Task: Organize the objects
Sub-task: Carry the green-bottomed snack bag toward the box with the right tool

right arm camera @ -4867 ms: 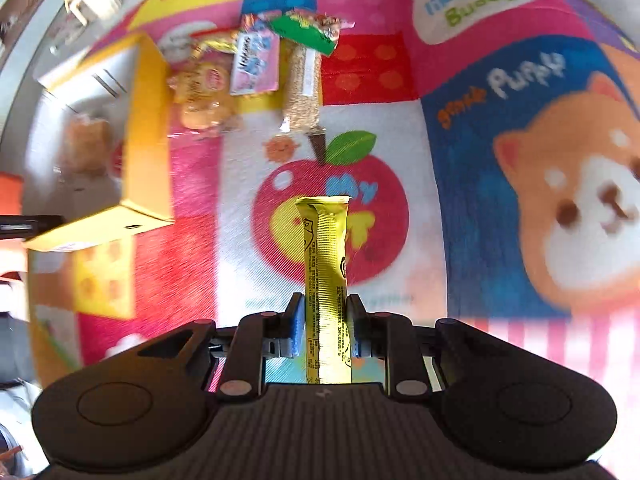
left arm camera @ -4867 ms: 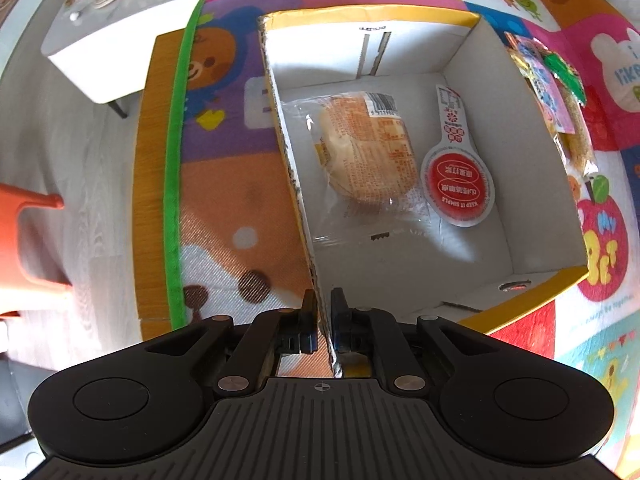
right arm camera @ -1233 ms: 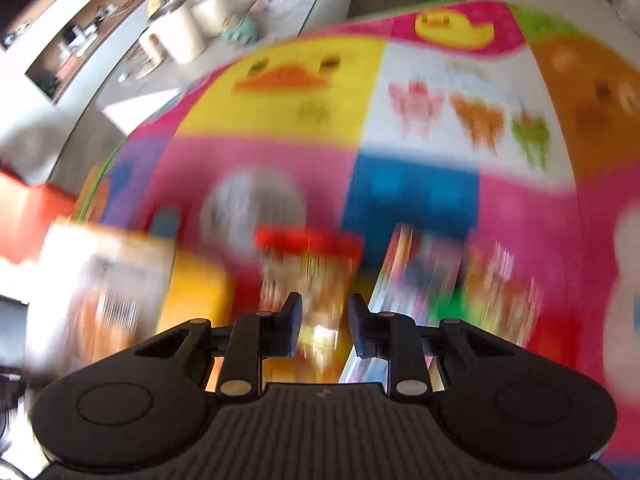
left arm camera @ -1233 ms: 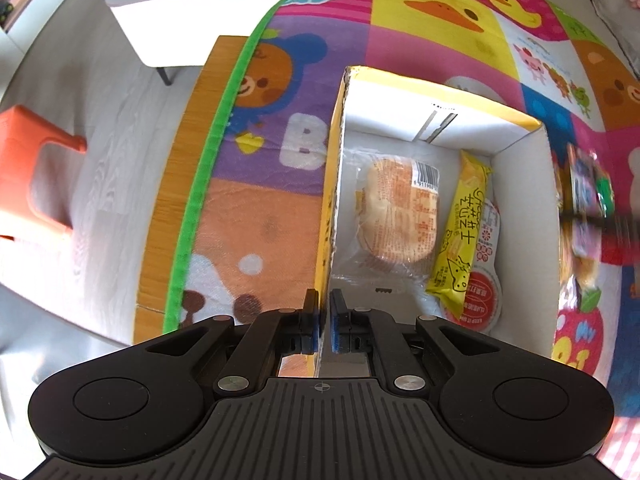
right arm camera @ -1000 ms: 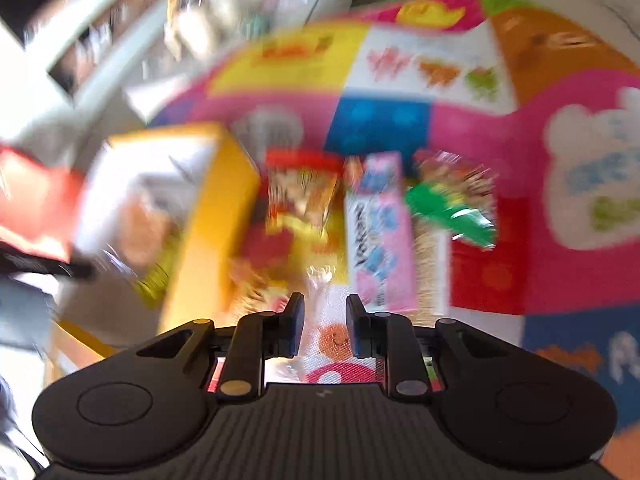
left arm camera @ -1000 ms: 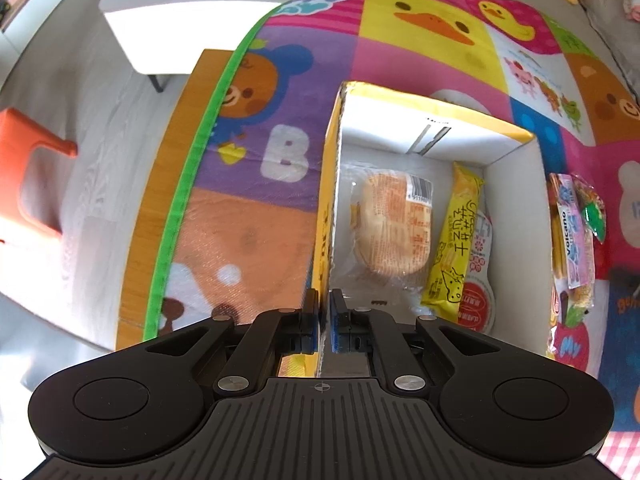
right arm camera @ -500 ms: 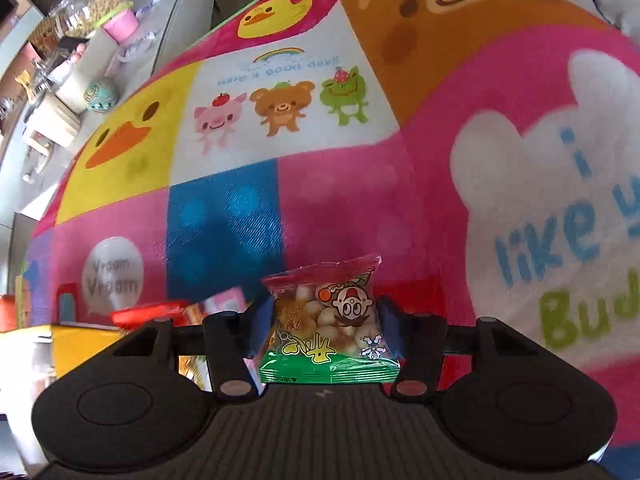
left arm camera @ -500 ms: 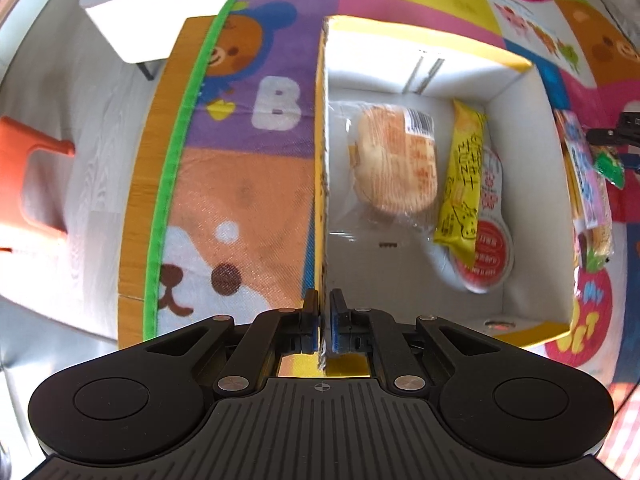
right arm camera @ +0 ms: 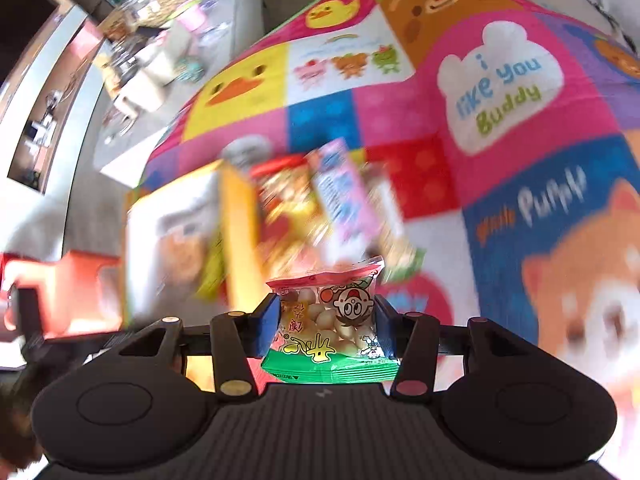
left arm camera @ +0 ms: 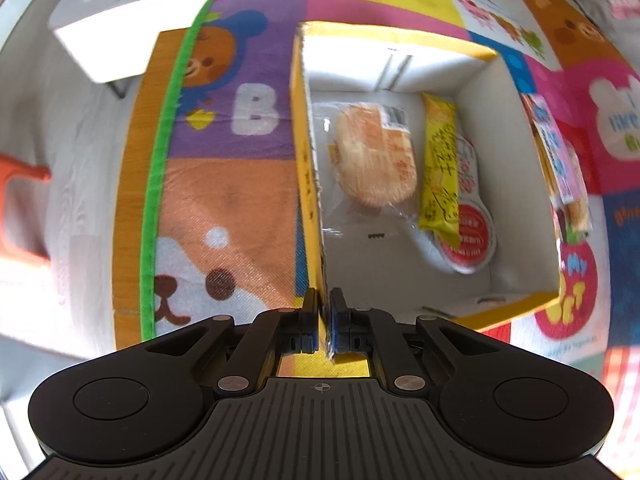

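Note:
In the left wrist view my left gripper (left arm camera: 325, 300) is shut on the left wall of the open yellow cardboard box (left arm camera: 400, 38). Inside lie a wrapped round bun (left arm camera: 372, 156), a yellow snack bar (left arm camera: 440, 160) and a red-lidded cup (left arm camera: 468, 232). More snack packets (left arm camera: 560, 160) lie on the mat just right of the box. In the right wrist view my right gripper (right arm camera: 326, 312) holds a small red-and-green bag of puff balls (right arm camera: 328, 320) above the mat, its jaws closing with both pads pressed on the bag's sides. The box (right arm camera: 236, 216) and the packet pile (right arm camera: 320, 200) are blurred below.
Everything sits on a colourful cartoon play mat (left arm camera: 224, 208) with a green edge. A white low table (left arm camera: 120, 40) stands beyond the mat and an orange stool (left arm camera: 20, 200) at the left. The right wrist view shows a cluttered counter (right arm camera: 160, 20) far back.
My right gripper closed on the puff-ball bag and lifted it off the pile, rising above the mat. My left gripper kept its hold on the box wall and rolled slightly.

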### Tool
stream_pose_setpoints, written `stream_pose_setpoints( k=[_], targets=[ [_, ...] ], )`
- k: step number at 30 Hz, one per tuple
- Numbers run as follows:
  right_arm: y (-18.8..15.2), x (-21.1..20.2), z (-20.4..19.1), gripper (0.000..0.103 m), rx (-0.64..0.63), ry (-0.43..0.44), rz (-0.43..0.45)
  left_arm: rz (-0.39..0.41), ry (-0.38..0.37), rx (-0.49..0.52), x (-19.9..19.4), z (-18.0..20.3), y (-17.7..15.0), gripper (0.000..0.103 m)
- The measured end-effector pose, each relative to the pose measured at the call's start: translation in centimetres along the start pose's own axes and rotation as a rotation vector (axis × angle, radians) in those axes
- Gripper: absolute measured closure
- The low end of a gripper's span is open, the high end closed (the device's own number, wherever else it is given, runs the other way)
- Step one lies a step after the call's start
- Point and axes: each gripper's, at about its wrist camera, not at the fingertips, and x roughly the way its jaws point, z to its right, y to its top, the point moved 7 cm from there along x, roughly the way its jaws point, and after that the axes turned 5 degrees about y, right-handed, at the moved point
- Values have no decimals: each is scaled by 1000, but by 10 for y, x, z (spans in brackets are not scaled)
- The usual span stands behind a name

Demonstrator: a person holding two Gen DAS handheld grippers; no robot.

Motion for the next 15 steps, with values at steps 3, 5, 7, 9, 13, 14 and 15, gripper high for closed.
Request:
stream_pose_setpoints(
  k=[3, 5, 7, 9, 13, 14, 15],
  targets=[
    [-29, -41, -38, 54, -24, -11, 22, -2, -41, -25, 1, -5, 1, 95],
    [-43, -59, -59, 54, -23, 13, 24, 5, -58, -14, 1, -7, 0, 95],
    [-52, -70, -77, 54, -47, 24, 39, 25, -45, 7, -1, -9, 1, 95],
    [-64, -76, -93, 54, -39, 22, 18, 31, -44, -1, -2, -12, 2, 95],
    [-80, -80, -124, 54, -85, 28, 19, 42, -54, 21, -8, -16, 4, 96],
    [-83, -78, -129, 54, -78, 39, 14, 46, -56, 23, -9, -17, 5, 96],
    [-85, -77, -134, 54, -73, 44, 7, 47, -62, 19, -10, -18, 5, 96]
  ],
)
